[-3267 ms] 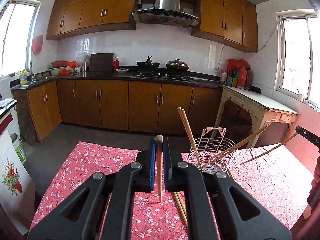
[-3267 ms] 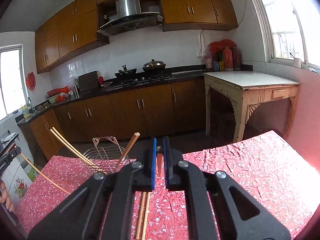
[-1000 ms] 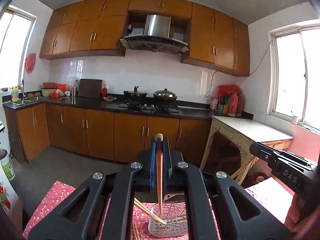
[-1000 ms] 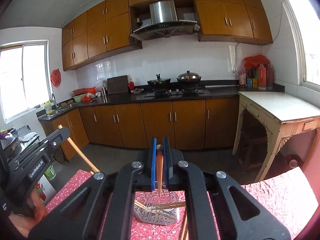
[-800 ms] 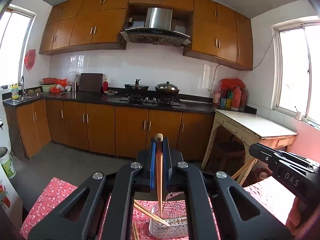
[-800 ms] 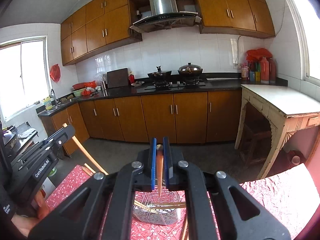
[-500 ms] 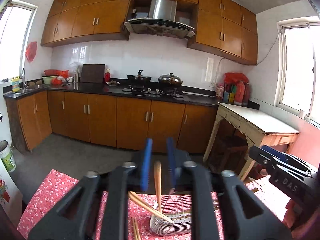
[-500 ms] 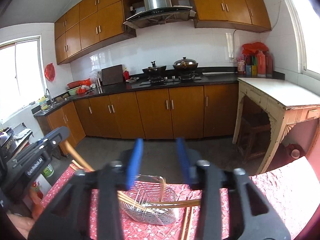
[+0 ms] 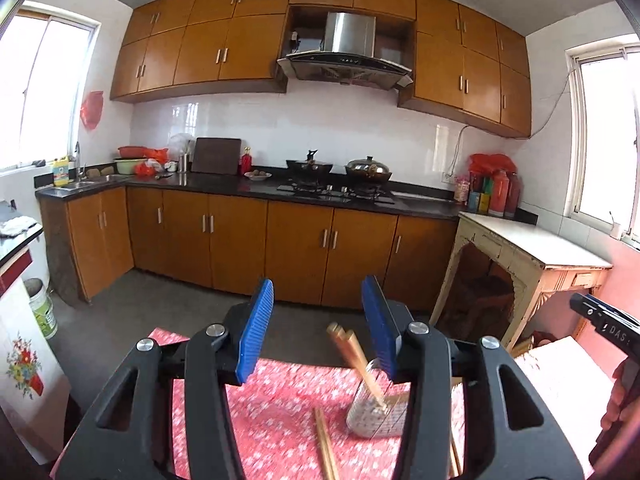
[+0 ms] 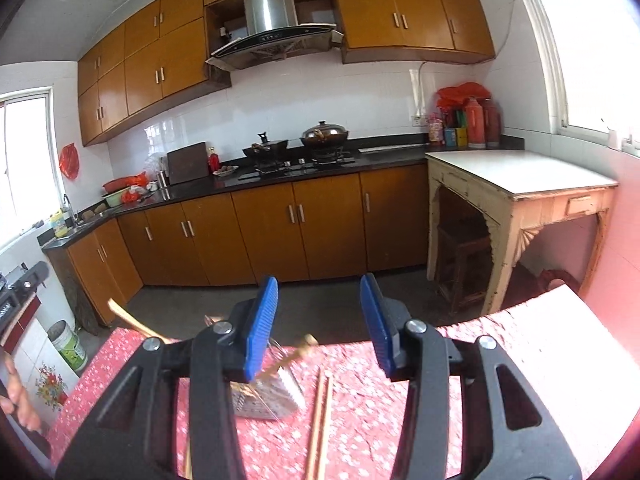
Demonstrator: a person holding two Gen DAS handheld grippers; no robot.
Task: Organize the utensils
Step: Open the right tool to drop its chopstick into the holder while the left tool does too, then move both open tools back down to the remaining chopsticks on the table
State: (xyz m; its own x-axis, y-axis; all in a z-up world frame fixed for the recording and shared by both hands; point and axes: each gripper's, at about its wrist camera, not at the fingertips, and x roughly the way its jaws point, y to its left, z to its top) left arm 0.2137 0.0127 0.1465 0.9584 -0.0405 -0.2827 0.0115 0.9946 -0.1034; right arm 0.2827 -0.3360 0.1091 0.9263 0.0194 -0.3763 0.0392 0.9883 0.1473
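Observation:
A wire basket (image 9: 378, 416) stands on the red floral tablecloth (image 9: 280, 420) with several wooden chopsticks (image 9: 354, 354) leaning in it. Loose chopsticks (image 9: 325, 446) lie on the cloth beside it. My left gripper (image 9: 318, 328) is open and empty above the table, the basket low to its right. My right gripper (image 10: 318, 320) is open and empty; the basket (image 10: 266, 398) with chopsticks (image 10: 296, 354) sits below left of it, and loose chopsticks (image 10: 320, 420) lie on the cloth (image 10: 400, 420).
Brown kitchen cabinets (image 9: 300, 244) and a stove counter stand beyond the table's far edge. A worn white side table (image 10: 516, 184) is at the right. The other gripper shows at the right edge (image 9: 604, 324).
Both grippers opened and let go of their chopsticks, which dropped into the basket. Both grippers then shifted, the basket now off to one side in each view.

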